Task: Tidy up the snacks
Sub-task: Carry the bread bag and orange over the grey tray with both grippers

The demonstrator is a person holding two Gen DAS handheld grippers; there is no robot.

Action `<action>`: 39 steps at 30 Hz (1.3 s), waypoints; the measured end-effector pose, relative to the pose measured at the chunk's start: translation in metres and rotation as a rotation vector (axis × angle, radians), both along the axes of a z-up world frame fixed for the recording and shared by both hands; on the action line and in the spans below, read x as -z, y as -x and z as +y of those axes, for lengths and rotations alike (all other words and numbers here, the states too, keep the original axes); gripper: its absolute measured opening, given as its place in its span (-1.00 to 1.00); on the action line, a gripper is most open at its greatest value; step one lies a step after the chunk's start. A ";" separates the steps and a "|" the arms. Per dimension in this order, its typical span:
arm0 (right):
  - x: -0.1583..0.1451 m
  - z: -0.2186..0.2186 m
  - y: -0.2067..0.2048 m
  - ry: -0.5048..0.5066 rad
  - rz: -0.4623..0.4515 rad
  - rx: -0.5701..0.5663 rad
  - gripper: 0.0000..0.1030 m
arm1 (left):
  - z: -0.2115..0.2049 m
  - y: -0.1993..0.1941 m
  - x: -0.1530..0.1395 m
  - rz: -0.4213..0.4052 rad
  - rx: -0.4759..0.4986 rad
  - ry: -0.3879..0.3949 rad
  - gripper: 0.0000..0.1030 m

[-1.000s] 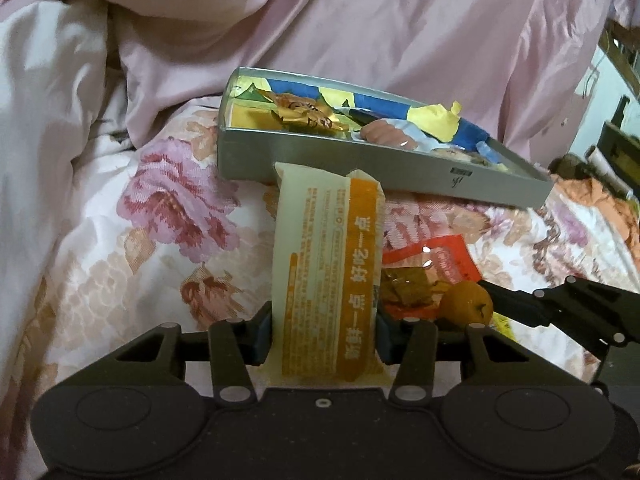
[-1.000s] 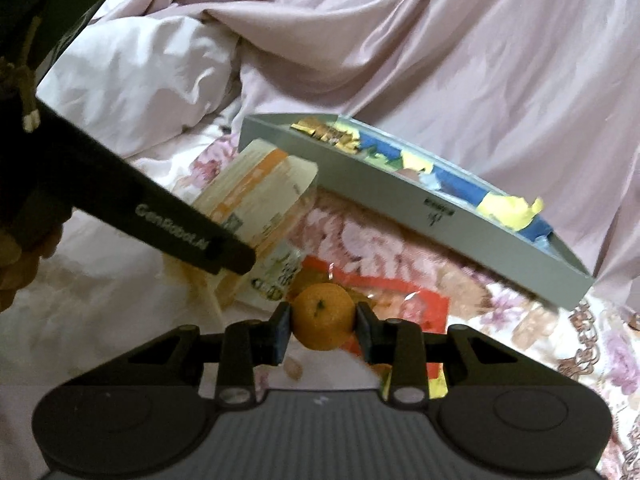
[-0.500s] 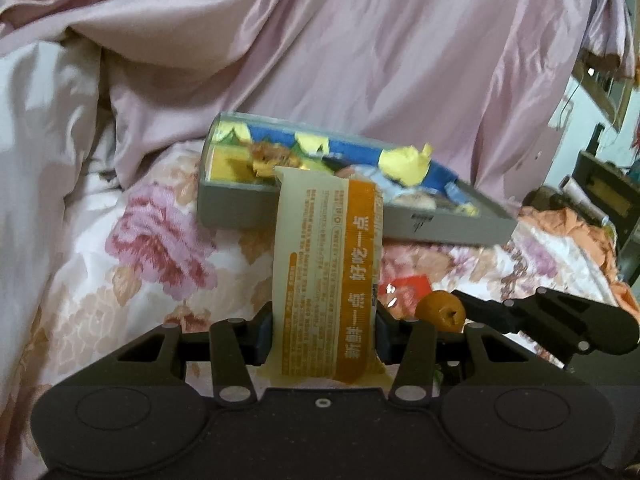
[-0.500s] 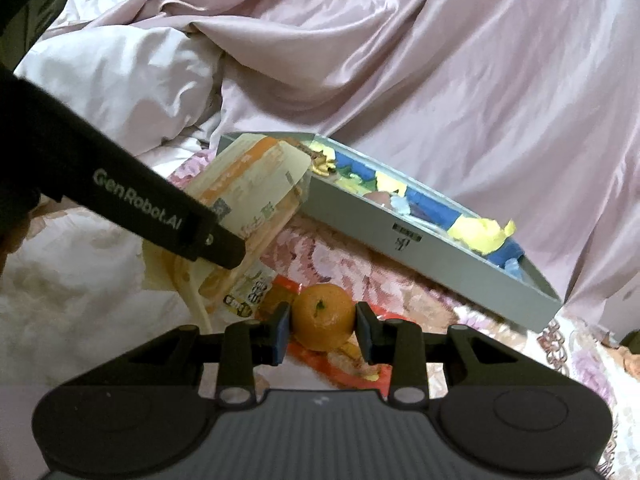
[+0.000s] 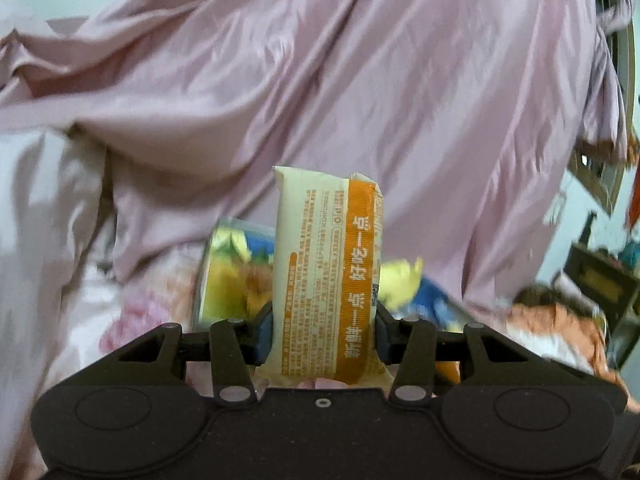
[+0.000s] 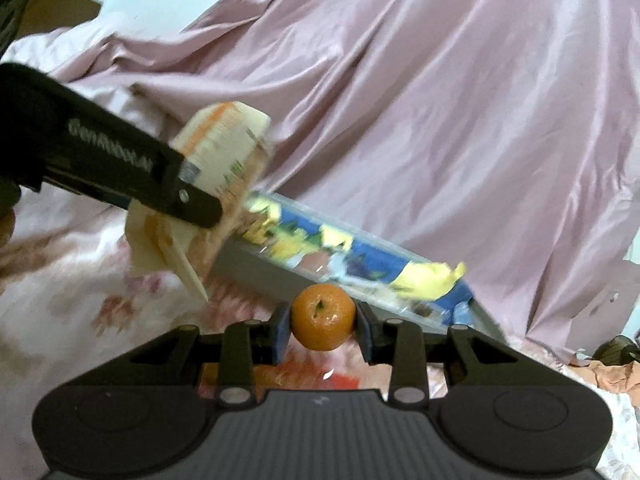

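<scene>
My left gripper (image 5: 324,332) is shut on a cream and orange snack packet (image 5: 326,276), held upright in the air. The packet also shows in the right wrist view (image 6: 224,160), over the left end of the grey tray. My right gripper (image 6: 323,330) is shut on a small orange mandarin (image 6: 323,317), held in front of the tray's near wall. The grey tray (image 6: 256,268) lies on the bed and holds several colourful snack wrappers. In the left wrist view the tray (image 5: 224,276) sits blurred behind the packet.
A pink satin sheet (image 6: 440,120) rises behind the tray. A floral bedspread (image 6: 80,300) lies under it. A red snack packet (image 6: 304,378) lies on the bed below my right gripper. Furniture and orange cloth (image 5: 560,320) show at the right.
Both grippers have risen and moved toward the tray with their loads. The packet now hangs over the tray's left end, and the mandarin is close to the tray's near wall.
</scene>
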State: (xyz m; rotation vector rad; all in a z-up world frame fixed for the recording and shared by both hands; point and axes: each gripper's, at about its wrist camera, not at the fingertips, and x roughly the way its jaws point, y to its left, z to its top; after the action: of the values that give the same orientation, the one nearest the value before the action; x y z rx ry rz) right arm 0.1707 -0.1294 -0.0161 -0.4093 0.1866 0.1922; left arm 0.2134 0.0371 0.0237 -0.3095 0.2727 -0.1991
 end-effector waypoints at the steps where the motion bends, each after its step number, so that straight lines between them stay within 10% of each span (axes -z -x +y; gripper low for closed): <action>1: -0.002 -0.001 -0.004 -0.005 -0.017 0.011 -0.25 | 0.000 -0.005 -0.005 -0.022 -0.008 0.009 -0.04; 9: -0.024 -0.015 -0.038 -0.100 -0.105 0.087 -0.25 | -0.003 -0.047 -0.025 -0.126 -0.050 0.060 -0.04; 39: -0.004 0.003 -0.107 -0.177 0.011 0.037 -0.18 | 0.008 -0.113 0.005 -0.005 -0.045 0.068 0.05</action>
State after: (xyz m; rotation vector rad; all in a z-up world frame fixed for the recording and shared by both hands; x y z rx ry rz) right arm 0.2774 -0.1265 -0.0121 -0.2284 0.1858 0.1733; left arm 0.3261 0.0447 0.0183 -0.3818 0.2545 -0.1648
